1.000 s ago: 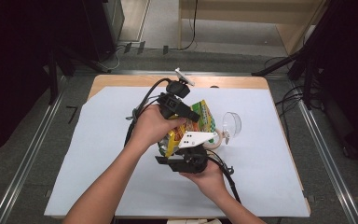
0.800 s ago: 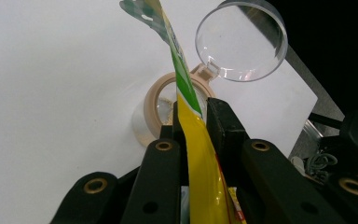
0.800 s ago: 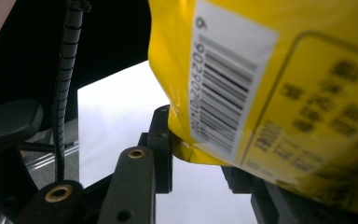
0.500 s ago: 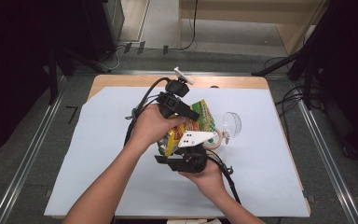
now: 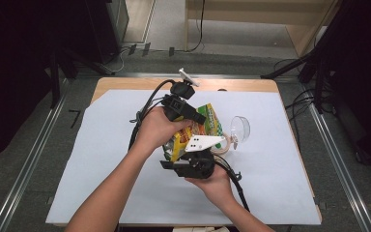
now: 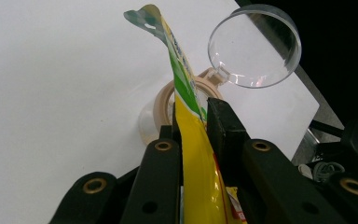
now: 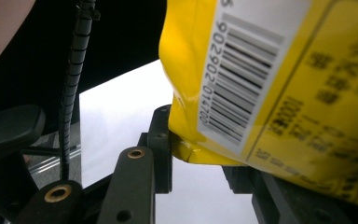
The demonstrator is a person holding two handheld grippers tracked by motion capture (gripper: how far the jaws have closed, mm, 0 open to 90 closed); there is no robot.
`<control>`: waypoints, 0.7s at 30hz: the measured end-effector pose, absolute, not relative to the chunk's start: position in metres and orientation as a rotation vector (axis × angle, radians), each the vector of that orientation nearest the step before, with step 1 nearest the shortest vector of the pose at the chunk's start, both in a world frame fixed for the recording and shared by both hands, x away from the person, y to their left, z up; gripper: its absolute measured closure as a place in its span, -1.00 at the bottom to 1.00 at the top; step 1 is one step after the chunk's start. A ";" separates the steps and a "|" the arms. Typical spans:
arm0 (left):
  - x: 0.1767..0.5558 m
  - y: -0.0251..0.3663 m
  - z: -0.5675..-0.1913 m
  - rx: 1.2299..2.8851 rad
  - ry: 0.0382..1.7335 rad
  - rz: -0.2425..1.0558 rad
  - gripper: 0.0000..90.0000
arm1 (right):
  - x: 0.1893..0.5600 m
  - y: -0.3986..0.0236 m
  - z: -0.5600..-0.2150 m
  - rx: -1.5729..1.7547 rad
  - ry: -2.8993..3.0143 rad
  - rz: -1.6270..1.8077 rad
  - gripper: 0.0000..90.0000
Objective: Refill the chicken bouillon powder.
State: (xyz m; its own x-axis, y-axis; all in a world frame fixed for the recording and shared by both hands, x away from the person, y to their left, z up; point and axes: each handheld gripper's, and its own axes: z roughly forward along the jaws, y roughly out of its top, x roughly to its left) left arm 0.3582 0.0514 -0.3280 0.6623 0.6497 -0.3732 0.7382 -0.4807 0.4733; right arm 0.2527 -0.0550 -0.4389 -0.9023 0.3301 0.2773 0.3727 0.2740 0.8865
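A yellow and green snack bag [image 5: 208,122] is held up over the white table sheet between both grippers. My left gripper [image 5: 199,119] comes from the upper left and is shut on the bag's thin edge [image 6: 193,140]. In its own view the two black jaws press the foil from both sides. My right gripper [image 5: 186,153], with a grey plate on top, grips from below. In the right gripper view the bag's lower corner [image 7: 261,79] with a barcode sits between the jaws of the right gripper [image 7: 200,154]; the right jaw is hidden behind the bag.
A beige-rimmed jar [image 5: 223,145] stands just right of the bag, its clear round lid [image 5: 240,128] flipped open; it also appears beyond the left jaws as the jar rim [image 6: 164,100] and lid [image 6: 254,46]. The white sheet [image 5: 101,159] covers a wooden table.
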 end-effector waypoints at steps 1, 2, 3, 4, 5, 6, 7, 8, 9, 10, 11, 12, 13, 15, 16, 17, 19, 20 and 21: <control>0.358 0.051 -0.328 2.264 1.070 -0.188 0.82 | 0.253 -0.055 -0.439 -0.686 -2.478 -1.741 0.54; 0.357 0.051 -0.327 2.262 1.069 -0.187 0.82 | 0.253 -0.055 -0.439 -0.691 -2.482 -1.739 0.54; 0.357 0.050 -0.327 2.266 1.067 -0.184 0.82 | 0.253 -0.055 -0.439 -0.699 -2.486 -1.737 0.54; 0.357 0.049 -0.326 2.272 1.064 -0.182 0.82 | 0.253 -0.054 -0.439 -0.699 -2.488 -1.740 0.54; 0.356 0.048 -0.324 2.278 1.058 -0.182 0.82 | 0.253 -0.054 -0.439 -0.702 -2.488 -1.739 0.54; 0.356 0.046 -0.324 2.277 1.061 -0.180 0.82 | 0.254 -0.054 -0.439 -0.704 -2.487 -1.736 0.55; 0.355 0.045 -0.322 2.283 1.060 -0.176 0.83 | 0.254 -0.054 -0.438 -0.706 -2.483 -1.735 0.55; 0.355 0.044 -0.322 2.286 1.056 -0.172 0.83 | 0.255 -0.054 -0.438 -0.710 -2.482 -1.730 0.55; 0.355 0.043 -0.322 2.286 1.056 -0.170 0.83 | 0.255 -0.054 -0.438 -0.718 -2.478 -1.726 0.55; 0.355 0.042 -0.321 2.297 1.053 -0.162 0.83 | 0.256 -0.054 -0.438 -0.720 -2.477 -1.725 0.55; 0.354 0.040 -0.321 2.293 1.055 -0.161 0.83 | 0.256 -0.055 -0.438 -0.725 -2.474 -1.727 0.55; 0.354 0.040 -0.320 2.296 1.051 -0.162 0.83 | 0.256 -0.055 -0.438 -0.729 -2.472 -1.729 0.56; 0.354 0.039 -0.320 2.294 1.052 -0.164 0.83 | 0.256 -0.055 -0.438 -0.733 -2.470 -1.728 0.56; 0.354 0.040 -0.321 2.295 1.050 -0.163 0.83 | 0.256 -0.055 -0.438 -0.735 -2.470 -1.730 0.56; 0.354 0.040 -0.321 2.293 1.054 -0.162 0.83 | 0.256 -0.055 -0.438 -0.734 -2.469 -1.731 0.56; 0.355 0.040 -0.321 2.294 1.053 -0.164 0.83 | 0.256 -0.055 -0.438 -0.734 -2.469 -1.730 0.56; 0.354 0.040 -0.321 2.294 1.049 -0.163 0.83 | 0.256 -0.055 -0.438 -0.734 -2.471 -1.729 0.56; 0.354 0.040 -0.320 2.292 1.050 -0.163 0.83 | 0.256 -0.055 -0.438 -0.732 -2.472 -1.730 0.56; 0.354 0.040 -0.320 2.293 1.051 -0.161 0.83 | 0.256 -0.055 -0.438 -0.731 -2.475 -1.731 0.56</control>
